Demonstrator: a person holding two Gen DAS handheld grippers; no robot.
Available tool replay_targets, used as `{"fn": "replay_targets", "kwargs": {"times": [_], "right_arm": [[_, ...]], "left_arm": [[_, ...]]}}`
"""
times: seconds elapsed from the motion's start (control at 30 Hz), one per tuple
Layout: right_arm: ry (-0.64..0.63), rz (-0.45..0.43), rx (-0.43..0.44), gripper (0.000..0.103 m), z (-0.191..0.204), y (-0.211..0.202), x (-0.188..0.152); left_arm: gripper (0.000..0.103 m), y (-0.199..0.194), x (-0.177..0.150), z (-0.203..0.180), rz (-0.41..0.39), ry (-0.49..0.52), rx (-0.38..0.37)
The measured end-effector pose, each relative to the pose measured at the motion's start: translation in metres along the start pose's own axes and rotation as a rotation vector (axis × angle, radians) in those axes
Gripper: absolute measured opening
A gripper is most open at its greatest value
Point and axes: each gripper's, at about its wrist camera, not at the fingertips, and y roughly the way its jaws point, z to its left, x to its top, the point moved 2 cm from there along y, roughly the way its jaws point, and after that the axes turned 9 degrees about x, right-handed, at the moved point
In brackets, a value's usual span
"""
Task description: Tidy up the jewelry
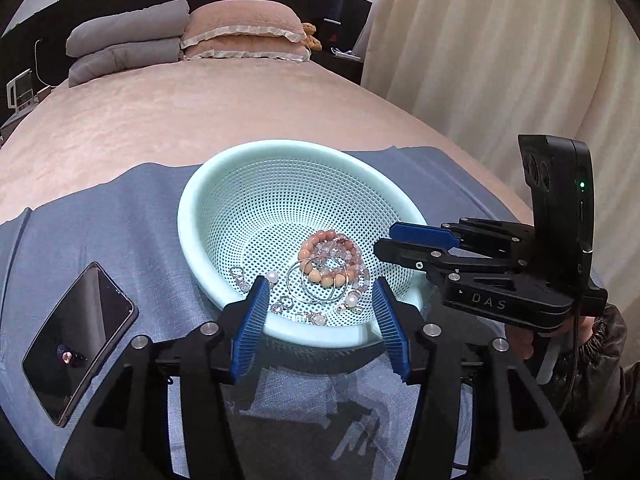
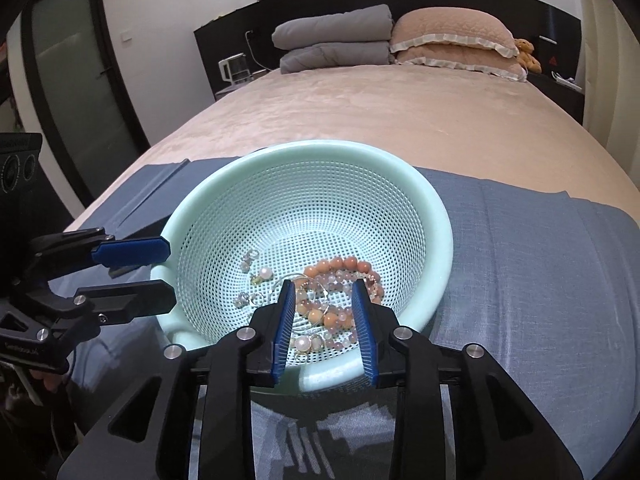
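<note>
Left gripper (image 1: 320,304): black frame with blue ribbed pads, seen nearest the lens in the left wrist view; jaws are held wide apart and nothing is held between them; it is poised at the near rim of the basket.

Right gripper (image 2: 325,304): same build; jaws are parted to a middling gap and nothing is clamped; it is aimed down over the bead pile from the near rim. Its fingers (image 1: 416,236) are seen from the side in the left wrist view, just beside the basket's right rim.

Basket: pale mint-green round perforated plastic basket (image 2: 436,216), set on a blue-grey woven cloth (image 2: 540,272) spread over a pink bed cover (image 2: 380,120).

Jewelry: peach and pink beaded bracelets (image 2: 340,276) are heaped at the basket bottom with a thin silver wire hoop (image 1: 316,280); small pearl earrings and silver rings (image 2: 252,276) are scattered to the left of the heap. All pieces lie inside the basket.

Phone: black flat smartphone (image 1: 80,340), laid face up on the cloth, well apart from the basket on the left.

Step in hand: judged as the approach for picking a bracelet out of the heap; no piece has been lifted yet.

Next move: a descent of the right gripper onto a single strand is called for, then a closing on it. Tangling with the hoop is a likely risk.
</note>
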Motion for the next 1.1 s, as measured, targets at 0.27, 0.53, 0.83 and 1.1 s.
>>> {"fn": "replay_targets", "kwargs": {"times": [0.27,0.53,0.83,1.1], "right_arm": [[0.034,-0.045,-0.045,0.049,0.0,-0.025,-0.005],[0.054,-0.106,-0.082,0.072,0.019,-0.077,-0.021],[0.024,-0.166,-0.122,0.084,0.06,-0.137,-0.044],[0.031,-0.156,-0.132,0.084,0.081,-0.156,-0.078]], "left_arm": [[0.069,-0.015,-0.006,0.004,-0.014,-0.043,0.053],[0.084,-0.066,-0.023,0.006,-0.09,-0.114,0.131],[0.097,-0.132,-0.051,-0.026,-0.204,-0.087,0.202],[0.097,-0.154,-0.08,-0.044,-0.208,-0.095,0.321]]}}
